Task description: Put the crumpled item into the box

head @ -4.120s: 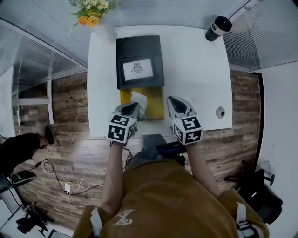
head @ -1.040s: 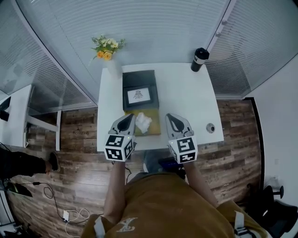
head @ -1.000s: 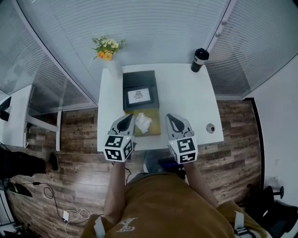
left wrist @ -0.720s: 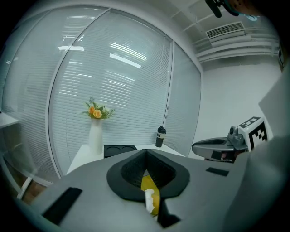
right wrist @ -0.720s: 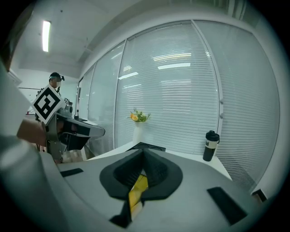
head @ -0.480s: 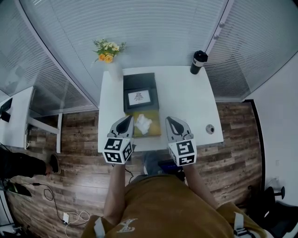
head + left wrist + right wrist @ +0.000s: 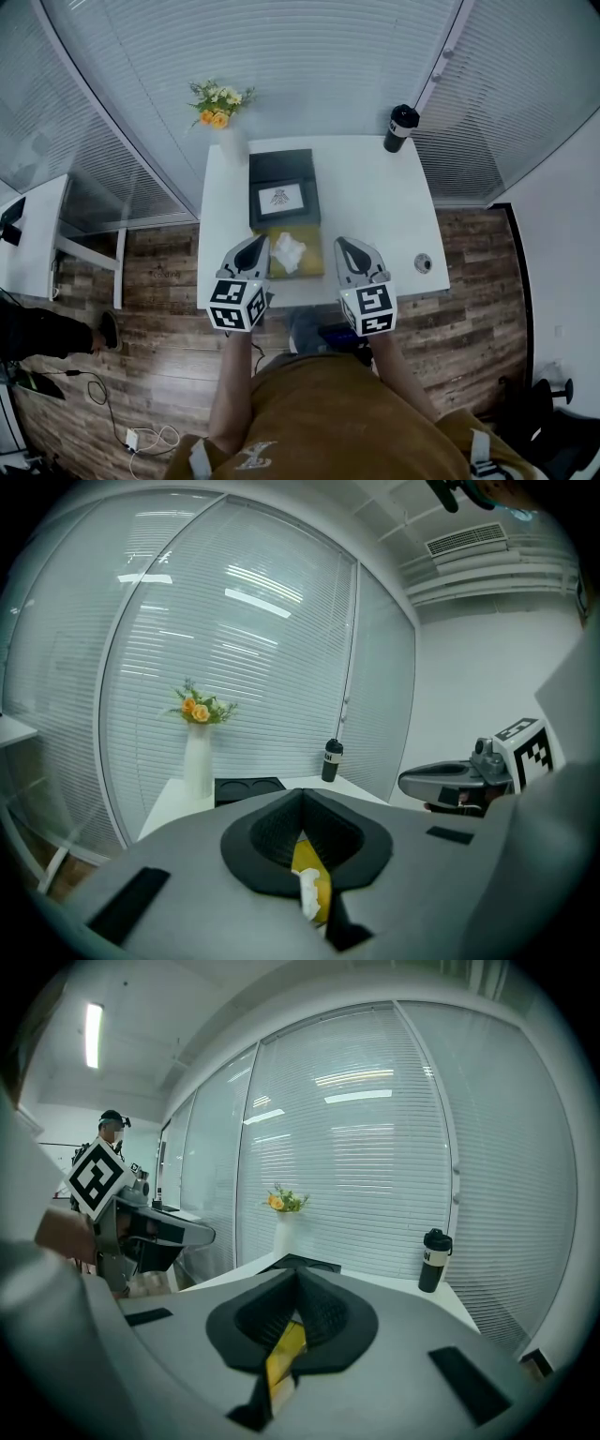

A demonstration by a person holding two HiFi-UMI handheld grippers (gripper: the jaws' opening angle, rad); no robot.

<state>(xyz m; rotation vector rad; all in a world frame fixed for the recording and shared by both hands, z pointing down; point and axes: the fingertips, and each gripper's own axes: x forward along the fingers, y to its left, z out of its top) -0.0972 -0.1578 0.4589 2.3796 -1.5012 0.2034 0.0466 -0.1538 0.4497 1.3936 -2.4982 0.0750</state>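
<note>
A white crumpled item [image 7: 288, 251] lies on a flat yellow piece [image 7: 307, 260] at the near edge of the white table [image 7: 375, 216]. Just behind it stands a black box [image 7: 281, 187] with a white picture panel showing inside. In the head view my left gripper [image 7: 253, 242] hovers to the left of the crumpled item, shut and holding nothing. My right gripper [image 7: 343, 244] hovers to its right, also shut and holding nothing. The left gripper view shows my left gripper [image 7: 302, 797] with yellow and white in the slit under its jaws. In the right gripper view my right gripper [image 7: 295, 1281] shows only yellow there.
A white vase with orange flowers [image 7: 223, 117] stands at the table's far left corner and a black tumbler [image 7: 400, 127] at the far right. A small round object [image 7: 423, 263] lies near the right front edge. Slatted blinds close off the far side. Wooden floor surrounds the table.
Since 4.1 s ago both grippers have drawn back from the crumpled item towards the table's near edge and the view has widened. Over the last second almost nothing moved.
</note>
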